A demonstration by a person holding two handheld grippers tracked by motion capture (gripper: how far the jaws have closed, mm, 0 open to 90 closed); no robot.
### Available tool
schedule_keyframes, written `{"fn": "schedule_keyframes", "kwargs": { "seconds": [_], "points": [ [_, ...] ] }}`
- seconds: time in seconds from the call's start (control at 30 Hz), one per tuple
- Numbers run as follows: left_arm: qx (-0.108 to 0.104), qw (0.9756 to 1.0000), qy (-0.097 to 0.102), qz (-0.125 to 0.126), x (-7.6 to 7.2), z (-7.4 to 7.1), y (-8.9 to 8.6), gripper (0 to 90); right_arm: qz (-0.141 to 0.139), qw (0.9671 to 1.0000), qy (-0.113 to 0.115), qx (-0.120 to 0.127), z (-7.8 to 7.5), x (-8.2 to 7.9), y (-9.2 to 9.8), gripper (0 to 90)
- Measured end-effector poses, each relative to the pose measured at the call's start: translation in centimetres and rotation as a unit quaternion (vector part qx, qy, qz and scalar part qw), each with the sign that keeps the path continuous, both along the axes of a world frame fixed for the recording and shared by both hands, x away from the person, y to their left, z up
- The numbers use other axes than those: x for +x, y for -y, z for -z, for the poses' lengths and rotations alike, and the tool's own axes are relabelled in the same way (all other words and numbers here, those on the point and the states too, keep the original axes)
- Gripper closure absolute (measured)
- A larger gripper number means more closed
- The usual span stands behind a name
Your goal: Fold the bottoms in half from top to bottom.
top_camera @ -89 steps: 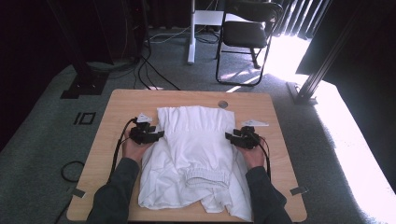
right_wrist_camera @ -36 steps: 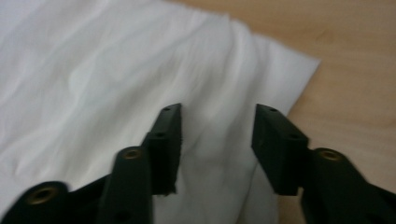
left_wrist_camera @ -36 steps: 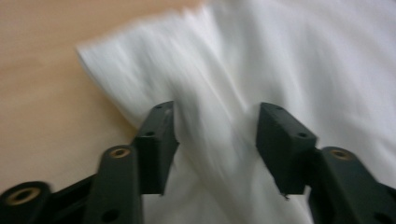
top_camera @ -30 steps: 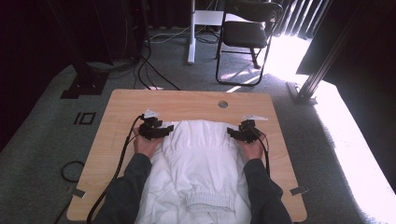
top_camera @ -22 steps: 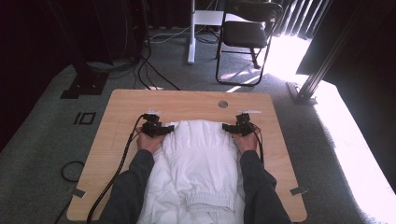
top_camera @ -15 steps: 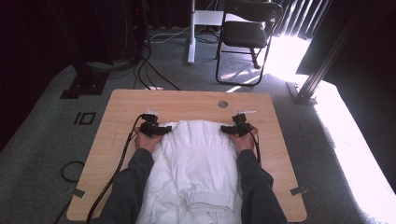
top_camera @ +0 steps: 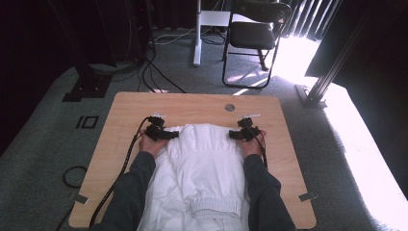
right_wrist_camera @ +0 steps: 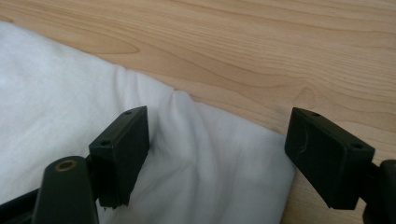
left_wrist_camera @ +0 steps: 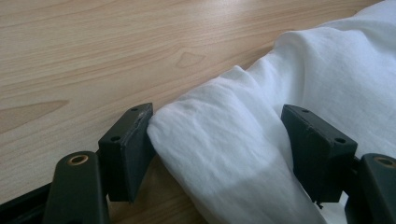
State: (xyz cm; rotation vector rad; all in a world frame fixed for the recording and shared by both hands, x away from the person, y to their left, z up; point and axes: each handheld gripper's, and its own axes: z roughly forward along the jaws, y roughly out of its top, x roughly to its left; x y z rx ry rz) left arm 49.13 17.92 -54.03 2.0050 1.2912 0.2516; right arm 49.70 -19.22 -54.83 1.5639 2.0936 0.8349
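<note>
Field notes, at the table. The white garment (top_camera: 202, 168) lay flat on the wooden table (top_camera: 120, 110), its folded far edge running across between my two tools and its elastic waistband (top_camera: 216, 208) near the table's near edge, between my forearms.

My left gripper (top_camera: 161, 134) rested at the far left corner of the cloth. In the left gripper view its jaws stood spread wide, having just been opening; a rounded fold of the white garment (left_wrist_camera: 243, 154) lay between them. The left pad touched the fold's edge, while the right pad stood beside the cloth; nothing was pinched.

My right gripper (top_camera: 244, 134) rested at the far right corner. Its jaws had also just been opening and stood apart. In the right gripper view the corner of the white garment (right_wrist_camera: 215, 172) lay between them, one pad over cloth, the other over bare wood just past the hem. No pinch there either.

Edges: the far fold line sat well short of the table's far edge, leaving a broad strip of bare wood ahead, with a small round grommet (top_camera: 229, 107) in it. Open wood also lay outside each gripper, toward the left and right edges. Cables (top_camera: 126, 159) trailed back along my left sleeve. A chair (top_camera: 257, 36) stood on the carpet beyond the table.
</note>
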Motion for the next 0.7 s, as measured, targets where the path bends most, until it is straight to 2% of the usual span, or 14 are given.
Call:
{"fn": "schedule_keyframes", "kwargs": {
  "seconds": [0.07,0.1,0.23,0.37,0.4,0.43,0.53,0.6,0.7],
  "points": [
    [0.0,1.0,0.0,0.0,0.0,0.0,0.0,29.8,0.004,1.0,0.001,0.0,0.0,0.0,0.0,21.9],
    [-0.001,1.0,-0.002,0.004,0.0,0.0,-0.1,29.9,0.016,0.9998,0.006,0.001,0.1,0.0,0.2,22.2],
    [-0.007,0.9999,-0.004,0.008,0.1,0.0,-0.2,32.0,0.032,0.9994,0.008,0.015,0.2,0.1,0.8,19.4],
    [-0.007,0.9999,-0.003,0.008,0.1,0.0,-0.2,33.2,0.027,0.9994,0.006,0.023,0.2,0.2,1.0,19.7],
    [-0.005,0.9999,-0.004,0.007,0.0,0.0,-0.1,35.1,0.018,0.9996,0.004,0.023,0.1,0.1,0.9,21.4],
    [-0.005,0.9999,-0.004,0.007,0.0,0.0,-0.1,36.7,0.013,0.9998,0.002,0.012,0.1,-0.1,0.6,22.2],
    [-0.012,0.9998,-0.007,0.017,-0.1,0.0,0.1,51.5,0.004,0.9999,0.009,0.008,0.1,-0.7,0.0,32.5],
    [-0.031,0.9992,-0.021,0.016,0.0,0.1,0.1,62.7,-0.003,0.9998,0.014,0.012,0.0,-0.9,-0.2,43.6],
    [-0.041,0.9984,-0.034,0.022,0.0,0.2,0.1,75.5,-0.016,0.9997,0.006,0.019,-0.2,-1.1,-0.5,60.2]
  ]
}}
